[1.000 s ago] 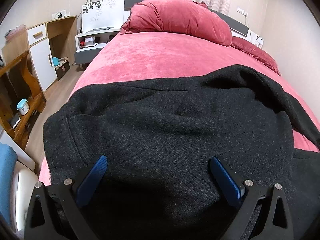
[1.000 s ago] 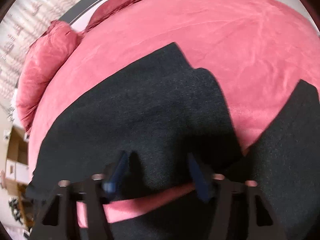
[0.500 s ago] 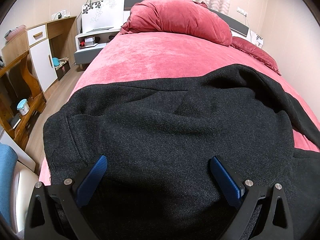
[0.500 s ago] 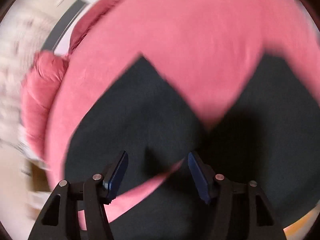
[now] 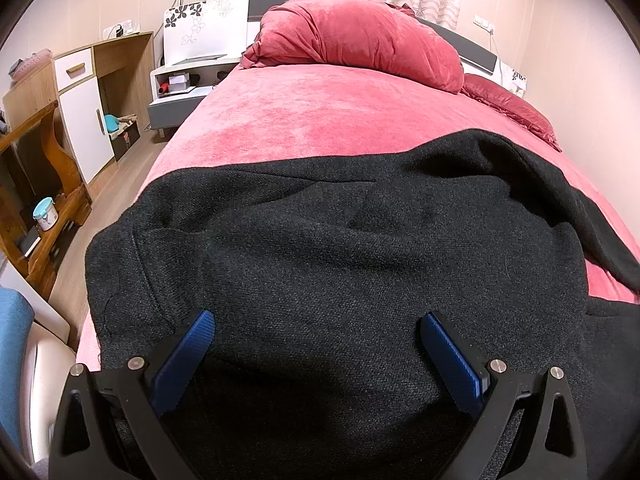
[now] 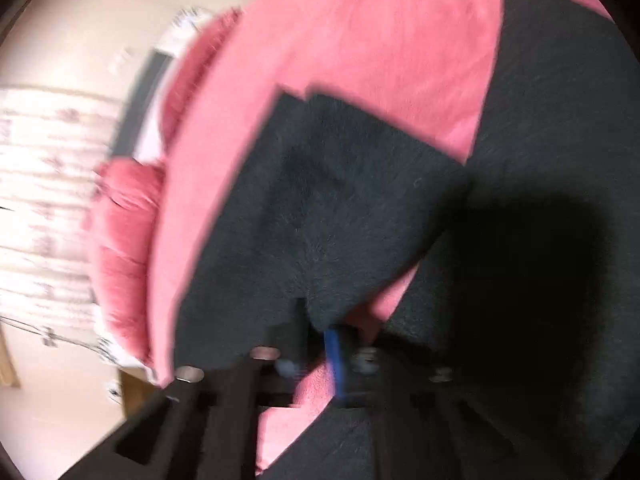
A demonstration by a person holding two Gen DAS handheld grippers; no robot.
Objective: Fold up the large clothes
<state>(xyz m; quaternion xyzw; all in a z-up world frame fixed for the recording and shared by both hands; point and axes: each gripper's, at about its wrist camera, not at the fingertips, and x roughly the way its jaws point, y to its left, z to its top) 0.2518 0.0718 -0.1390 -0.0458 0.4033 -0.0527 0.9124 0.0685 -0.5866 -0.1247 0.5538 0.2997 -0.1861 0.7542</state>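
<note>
So the big black coat (image 5: 320, 248) is lying spread across the near end of the bed (image 5: 320, 120), dark wool on the pink-red cover, with one part trailing off to the right. My right gripper (image 6: 320, 332) has just snapped its jaws together and they're clenched on a fold of the coat's edge, a strip of pink cover showing right under them. That view is pretty smeared and tilted, so I can't make out exactly which part of the coat it is. My left gripper (image 5: 316, 344) hangs over the near side of the coat with its jaws spread wide, blue pads (image 5: 188, 352) well apart, nothing pinched between them. Further out, a heaped red duvet (image 5: 360, 44) sits at the far end by the headboard. Off to the left there's a white nightstand (image 5: 180, 88) and a wooden cabinet (image 5: 84, 108).
</note>
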